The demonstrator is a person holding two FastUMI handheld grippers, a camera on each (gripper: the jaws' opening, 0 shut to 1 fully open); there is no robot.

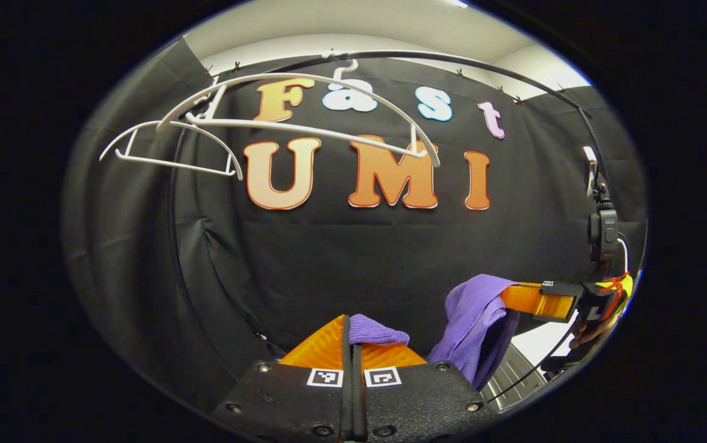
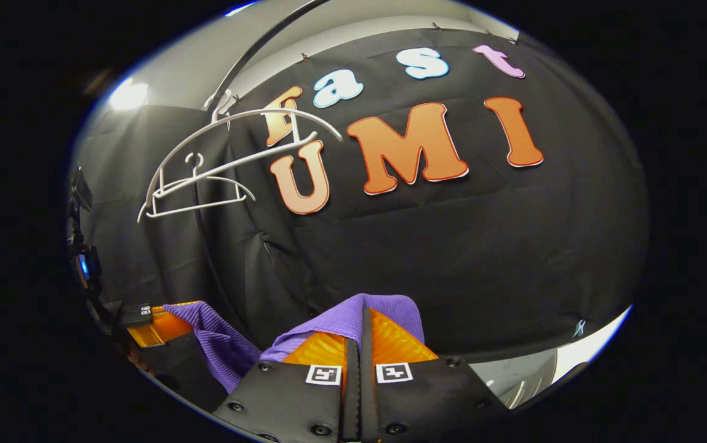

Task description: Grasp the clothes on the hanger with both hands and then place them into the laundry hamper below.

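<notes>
- Left gripper view, at about 10 o'clock: two bare white hangers (image 1: pixel 291 114) hang from a thin dark rail (image 1: pixel 451 61) that arcs across the top – the smaller hanger lower and further left, the larger one reaching toward 12 o'clock.
- At 6 o'clock the left gripper (image 1: pixel 351 335) has its fingers clenched together, a fold of the purple garment (image 1: pixel 476 320) pinched between the tips and poking out on the right-hand side.
- From there the purple cloth drapes toward 4 o'clock, where the right gripper (image 1: pixel 513 296) grips its other end; a hand shows behind that gripper at the edge.
- Low at 5 o'clock a pale slatted surface, possibly the laundry hamper (image 1: pixel 513 375), lies beneath the hanging cloth – too little shows to be sure.
- Right gripper view, at 10 o'clock: the same two hangers (image 2: pixel 224 166) hang well above the garment.
- At 8 o'clock the left gripper (image 2: pixel 171 314) holds one end of the purple cloth (image 2: pixel 218 338).
- At 6 o'clock the right gripper (image 2: pixel 362 320) has its fingers clamped shut on the garment, which bunches over the tips.
</notes>
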